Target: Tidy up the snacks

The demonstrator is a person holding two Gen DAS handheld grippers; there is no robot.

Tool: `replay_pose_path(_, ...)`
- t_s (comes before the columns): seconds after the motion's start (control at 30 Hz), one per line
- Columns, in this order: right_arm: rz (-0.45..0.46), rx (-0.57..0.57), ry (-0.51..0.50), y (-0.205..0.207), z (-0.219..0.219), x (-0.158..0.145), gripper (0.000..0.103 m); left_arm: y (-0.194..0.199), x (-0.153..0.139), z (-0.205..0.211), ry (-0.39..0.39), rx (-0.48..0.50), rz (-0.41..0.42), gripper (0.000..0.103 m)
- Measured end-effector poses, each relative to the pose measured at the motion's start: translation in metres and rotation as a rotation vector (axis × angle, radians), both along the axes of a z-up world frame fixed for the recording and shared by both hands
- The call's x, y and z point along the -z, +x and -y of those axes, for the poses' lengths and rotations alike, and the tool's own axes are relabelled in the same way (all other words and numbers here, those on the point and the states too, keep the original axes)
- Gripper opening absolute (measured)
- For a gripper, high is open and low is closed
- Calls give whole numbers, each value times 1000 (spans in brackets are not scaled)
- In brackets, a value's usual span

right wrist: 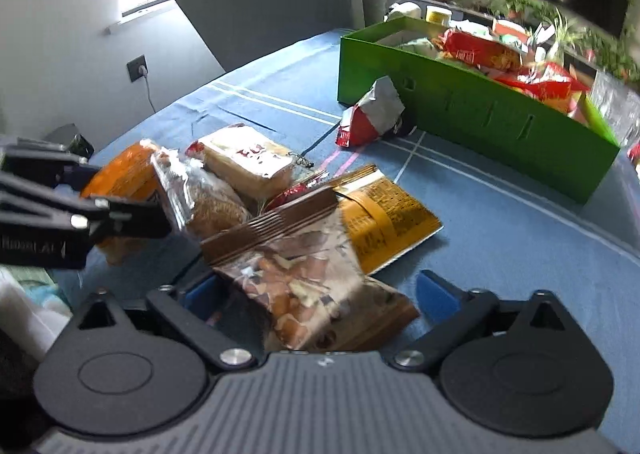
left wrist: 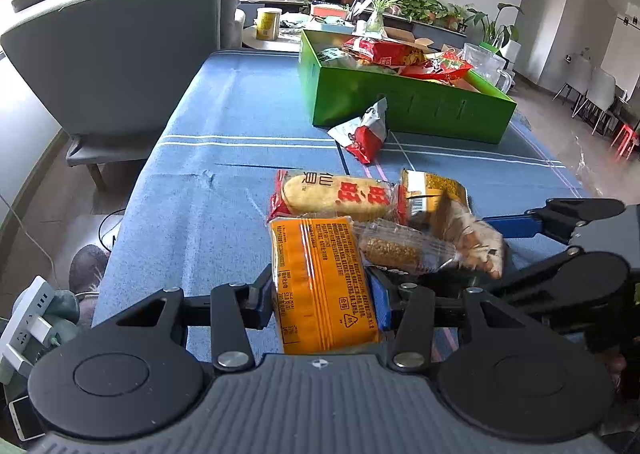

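My left gripper (left wrist: 322, 304) is shut on an orange snack packet (left wrist: 320, 286) at the near edge of the snack pile; it also shows in the right wrist view (right wrist: 120, 178). My right gripper (right wrist: 320, 294) is open, its blue pads on either side of a clear bag of mixed nuts (right wrist: 316, 278), also seen in the left wrist view (left wrist: 468, 234). Beside them lie a red rice-cracker pack (left wrist: 336, 194), a clear-wrapped brown bar (left wrist: 396, 250) and a yellow packet (right wrist: 384, 222). A red and silver packet (left wrist: 366, 132) leans on the green box (left wrist: 412, 106).
The green box holds several red snack bags (left wrist: 384, 50). A blue striped cloth (left wrist: 224, 158) covers the table. A grey armchair (left wrist: 120, 46) stands at the far left. A clear jug (left wrist: 486, 64) sits behind the box, with plants and a dark TV beyond.
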State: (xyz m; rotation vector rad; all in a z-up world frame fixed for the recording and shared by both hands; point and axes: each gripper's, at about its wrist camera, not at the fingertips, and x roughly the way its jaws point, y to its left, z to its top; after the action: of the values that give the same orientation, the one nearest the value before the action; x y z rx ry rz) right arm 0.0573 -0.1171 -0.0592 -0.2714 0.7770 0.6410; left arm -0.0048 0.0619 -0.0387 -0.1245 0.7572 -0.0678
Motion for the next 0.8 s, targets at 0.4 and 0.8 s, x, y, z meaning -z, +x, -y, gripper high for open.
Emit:
replay_pose_path(0.4,33,146,113,-8,37,-38,76,-16,-25,-11,-13,-31,72,43)
replay_pose_path(0.8,78,257,283,34,45,-78,76,45,-71,20,-13,60,190,43)
